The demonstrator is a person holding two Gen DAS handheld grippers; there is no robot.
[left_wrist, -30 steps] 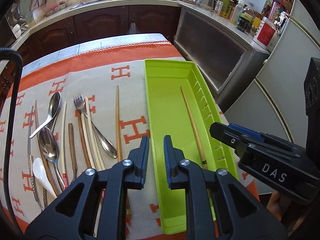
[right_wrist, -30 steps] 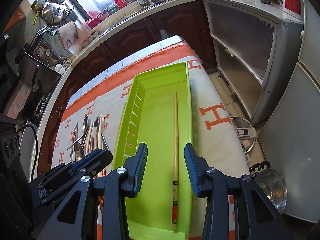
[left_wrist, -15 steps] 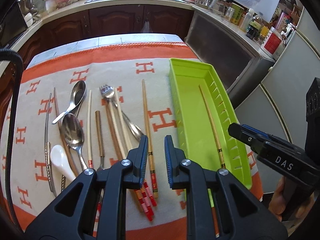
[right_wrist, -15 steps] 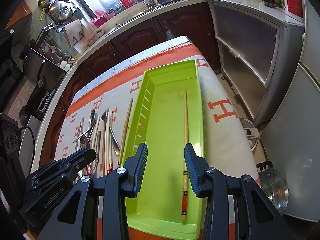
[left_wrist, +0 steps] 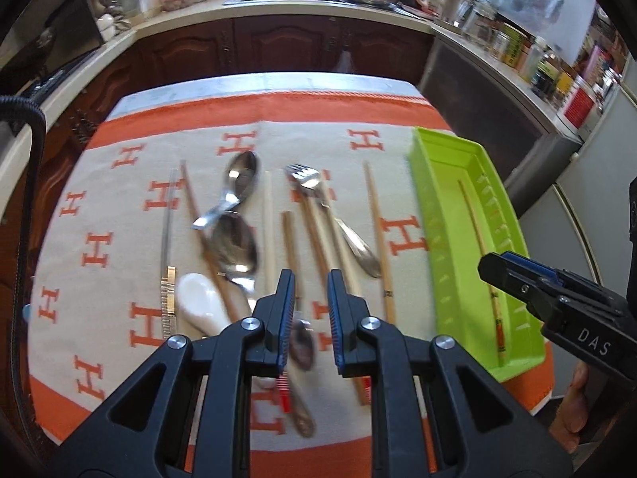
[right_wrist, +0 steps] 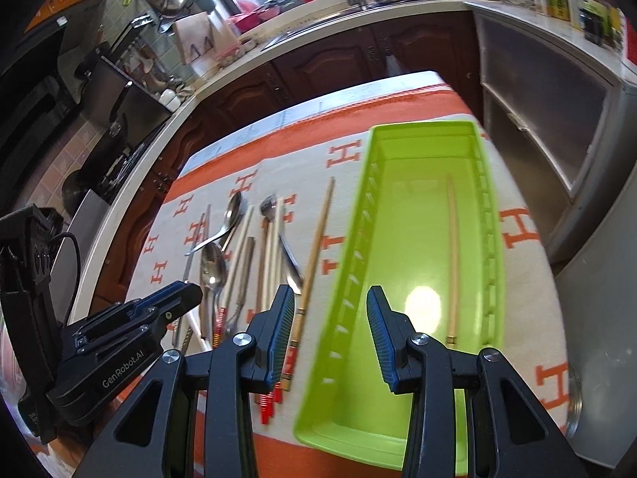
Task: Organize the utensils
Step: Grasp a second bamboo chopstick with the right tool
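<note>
From the left wrist view, the left hand-held gripper (left_wrist: 310, 318) hangs over the near end of the row of utensils with its jaws a narrow gap apart and nothing between them; it is released, empty. Under it the desk (left_wrist: 247, 79) is covered by a cream cloth (left_wrist: 119, 207) with orange letters and an orange border. On the cloth lie a white spoon (left_wrist: 199, 302), two metal spoons (left_wrist: 235, 247) overlapping each other, a fork (left_wrist: 306, 177) and several chopsticks side by side, one loose chopstick (left_wrist: 378, 239) being the nearest to the green tray (left_wrist: 450, 239). The tray sits at the right edge of the cloth, and a single chopstick (left_wrist: 477, 239) lies lengthwise inside it along its right wall. The right hand-held gripper (left_wrist: 517, 279) shows at the right, above the tray's near end, with part of a hand (left_wrist: 573, 402) below it. From the right wrist view, the right hand-held gripper (right_wrist: 330, 334) has its jaws clearly apart and grasps nothing; it hovers above the left wall of the green tray (right_wrist: 358, 247). The chopstick in the tray (right_wrist: 452, 255) rests close to the right wall, apart from the jaws. The loose chopstick (right_wrist: 318, 239) lies on the cloth just beside the tray's left wall, and the left hand-held gripper (right_wrist: 175, 298) shows at the lower left over the spoons.
</note>
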